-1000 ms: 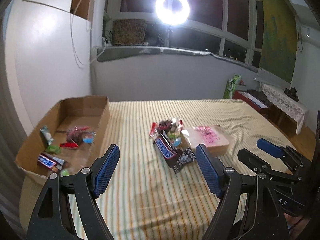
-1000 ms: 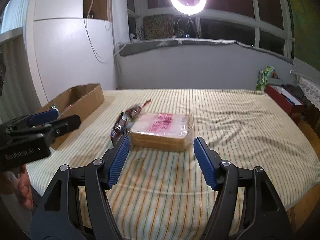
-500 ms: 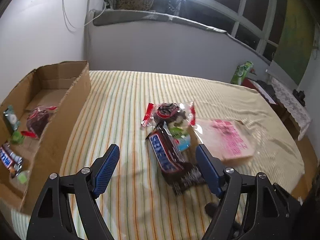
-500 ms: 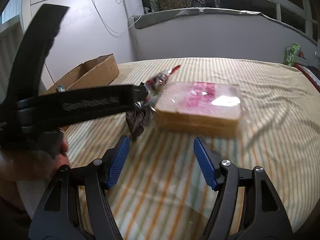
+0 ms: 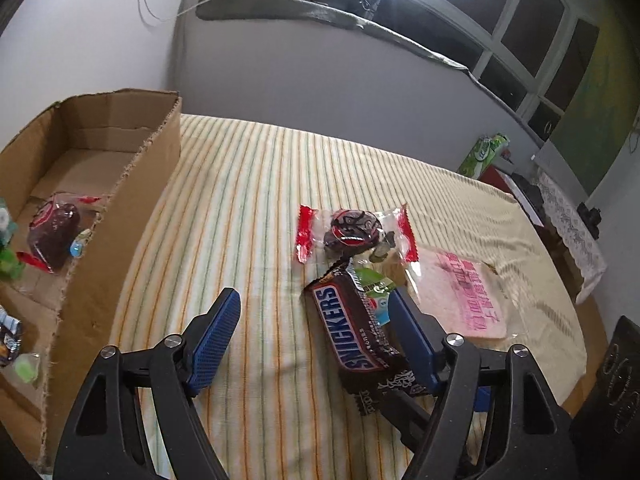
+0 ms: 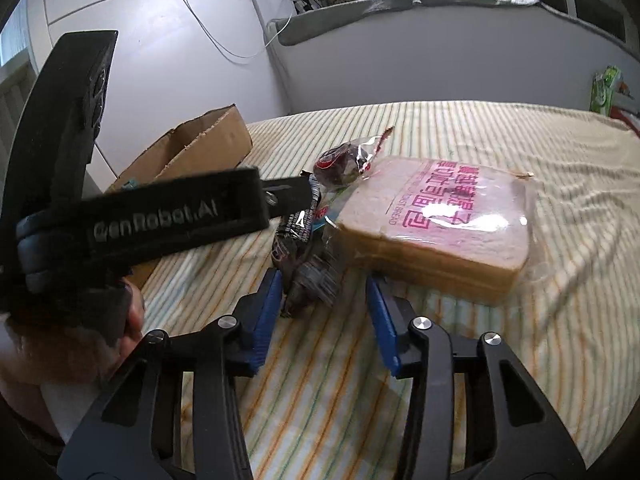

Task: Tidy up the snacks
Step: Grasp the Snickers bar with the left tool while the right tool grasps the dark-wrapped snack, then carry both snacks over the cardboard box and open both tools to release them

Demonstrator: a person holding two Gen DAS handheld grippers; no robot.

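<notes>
Striped in yellow, green and orange, the bed sheet (image 5: 248, 208) carries a small heap of snacks, and the Snickers bar (image 5: 350, 330) is the handiest landmark among them. It lies lengthwise on the sheet, its far end tucked under a clear packet with red ends (image 5: 354, 232) that holds a dark round cake. A small green and blue sachet (image 5: 376, 288) pokes out on the side of the bar towards the wrapped toast bread (image 6: 440, 224), which lies flat just beyond the heap. On the other side of the Snickers bar, well apart across bare sheet, stands the cardboard box (image 5: 132, 200), open at the top, with another dark cake packet (image 5: 54, 234) and a few small sweets on its floor.

The left gripper (image 5: 312, 334) is tilted down over the bar. Its jaws are closing slowly but stand wide; the Snickers bar lies between them, close against the right pad, and I cannot tell whether that pad touches it. Nothing is gripped.

The right gripper (image 6: 320, 312) comes at the near end of the bar from the other side. Its jaws are closing, with the dark crumpled wrapper end (image 6: 308, 280) between the blue pads, against the left pad and clear of the right one. A hand (image 6: 80, 344) holds the left gripper's black handle.
</notes>
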